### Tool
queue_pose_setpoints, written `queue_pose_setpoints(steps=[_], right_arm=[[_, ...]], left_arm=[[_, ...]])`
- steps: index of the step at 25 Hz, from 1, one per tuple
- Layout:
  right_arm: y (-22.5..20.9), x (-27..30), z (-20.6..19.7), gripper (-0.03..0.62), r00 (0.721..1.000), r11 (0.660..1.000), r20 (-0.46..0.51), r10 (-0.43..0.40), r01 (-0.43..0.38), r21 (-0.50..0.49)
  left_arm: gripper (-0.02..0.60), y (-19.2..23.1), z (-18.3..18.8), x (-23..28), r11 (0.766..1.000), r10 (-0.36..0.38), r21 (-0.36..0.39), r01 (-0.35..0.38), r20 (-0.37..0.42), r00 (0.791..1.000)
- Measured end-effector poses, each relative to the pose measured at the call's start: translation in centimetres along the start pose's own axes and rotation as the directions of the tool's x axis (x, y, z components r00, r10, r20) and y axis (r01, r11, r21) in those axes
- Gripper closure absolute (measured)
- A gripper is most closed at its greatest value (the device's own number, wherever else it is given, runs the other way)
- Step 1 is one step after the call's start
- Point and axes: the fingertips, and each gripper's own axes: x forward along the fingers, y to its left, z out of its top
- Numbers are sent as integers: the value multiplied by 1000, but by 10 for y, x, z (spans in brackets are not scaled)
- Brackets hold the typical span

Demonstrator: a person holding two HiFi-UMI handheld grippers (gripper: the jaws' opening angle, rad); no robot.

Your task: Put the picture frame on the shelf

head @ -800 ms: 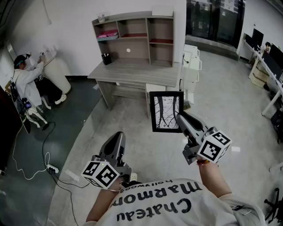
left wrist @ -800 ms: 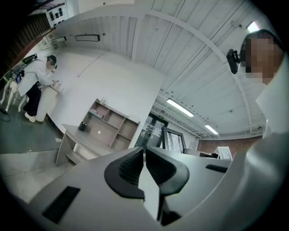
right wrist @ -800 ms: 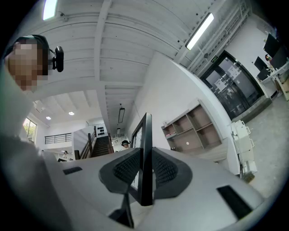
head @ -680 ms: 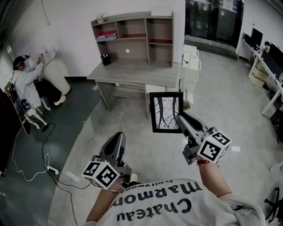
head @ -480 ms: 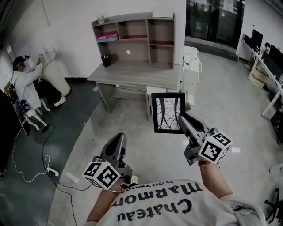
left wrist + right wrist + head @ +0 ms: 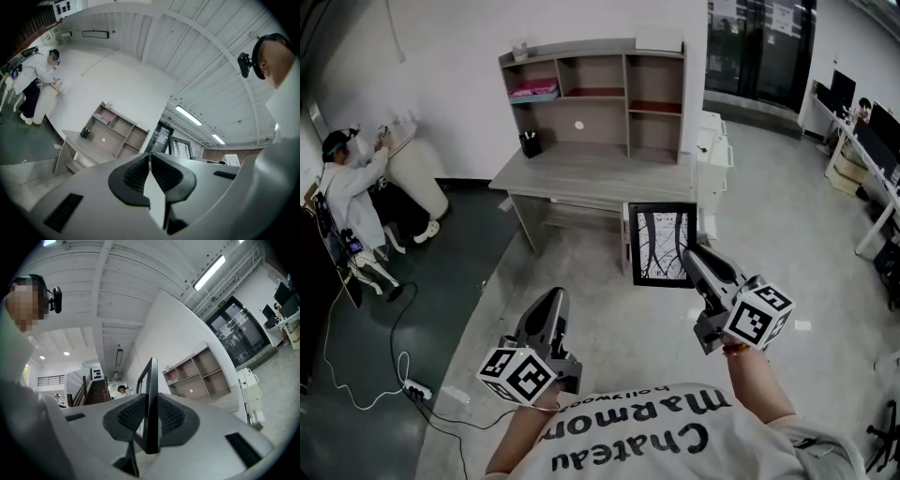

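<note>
A black picture frame (image 6: 662, 244) with a pale branch print stands upright in the air, and my right gripper (image 6: 693, 258) is shut on its lower right edge. The right gripper view shows the frame (image 6: 151, 404) edge-on between the two pads. My left gripper (image 6: 549, 309) hangs lower at the left, shut with nothing in it (image 6: 149, 171). The wooden shelf unit (image 6: 600, 89) stands on a desk (image 6: 591, 173) against the white wall, some way ahead of both grippers. The shelf (image 6: 197, 376) also shows far off in the right gripper view and as the shelf (image 6: 117, 133) in the left one.
A pink stack (image 6: 534, 91) lies in the shelf's upper left bay, and a black pen cup (image 6: 529, 145) stands on the desk. A white cabinet (image 6: 712, 159) stands right of the desk. A person (image 6: 347, 202) crouches at the far left. Cables (image 6: 403, 375) trail on the floor.
The desk and shelf have shifted lower and slightly nearer in the head view as the view moved forward. The frame stays in the right gripper, a little lower in the picture.
</note>
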Motion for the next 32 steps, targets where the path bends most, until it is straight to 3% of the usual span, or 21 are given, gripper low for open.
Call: queue_pose_setpoints(steps=[7, 12, 20, 26, 32], right_arm=[[23, 78, 14, 510, 997, 1000, 73, -9, 9, -3], [41, 130, -2, 510, 995, 999, 94, -30, 28, 16], [46, 162, -51, 510, 996, 993, 14, -89, 88, 73], [20, 175, -67, 510, 993, 988, -17, -117, 118, 95], [-27, 205, -55, 511, 994, 988, 2, -109, 108, 109]], left_arm=[[552, 67, 57, 19, 999, -48, 17, 47, 23, 999], [552, 118, 84, 28, 997, -83, 13, 82, 13, 997], [552, 173, 64, 29, 995, -77, -70, 72, -60, 995], [552, 193, 45, 47, 994, -67, -95, 58, -99, 993], [552, 204, 57, 100, 996, -68, -56, 63, -86, 994]])
